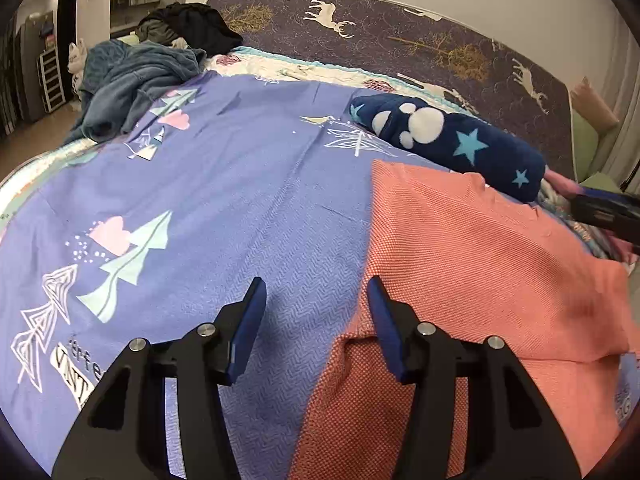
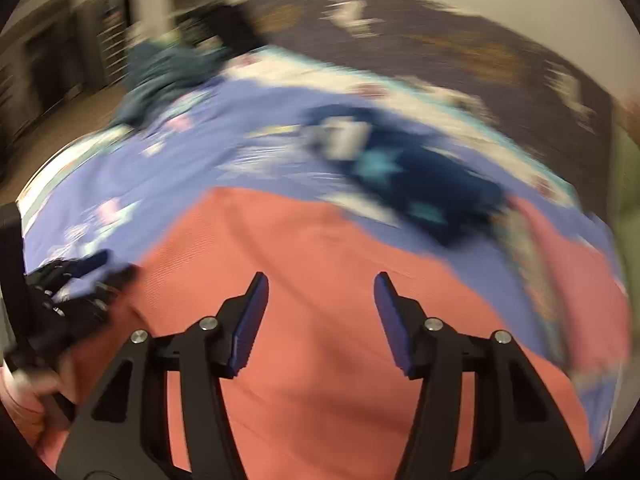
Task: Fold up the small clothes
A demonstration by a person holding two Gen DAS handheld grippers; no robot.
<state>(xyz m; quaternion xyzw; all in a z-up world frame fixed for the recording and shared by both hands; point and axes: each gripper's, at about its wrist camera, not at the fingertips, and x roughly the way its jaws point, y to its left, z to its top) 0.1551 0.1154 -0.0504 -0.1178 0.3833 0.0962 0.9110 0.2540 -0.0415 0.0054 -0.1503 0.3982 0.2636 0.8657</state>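
A bed filled both views, covered by a purple bedspread (image 1: 240, 184) printed with pale trees and pink clouds. At the far left, a doorway opened onto a dim room with a white shelf rack (image 1: 51, 78). A dark headboard-like panel with white deer (image 1: 420, 36) ran along the far side beneath a plain wall.

On the far left of the bed lay one crumpled teal blanket (image 1: 136, 76), with one heap of black clothing (image 1: 192, 26) behind it. Near the centre front, the left gripper (image 1: 316, 322) hung over the bedspread with its two blue pads apart and nothing between them, beside the left edge of one salmon-pink knitted garment (image 1: 480, 248), spread flat on the near right. Beyond it lay one rolled navy fleece with stars (image 1: 452, 140). The right gripper (image 2: 320, 316), seen in a motion-blurred view, stood above the pink garment, jaws spread and empty. More patterned cloth showed at the far right, too blurred to identify.
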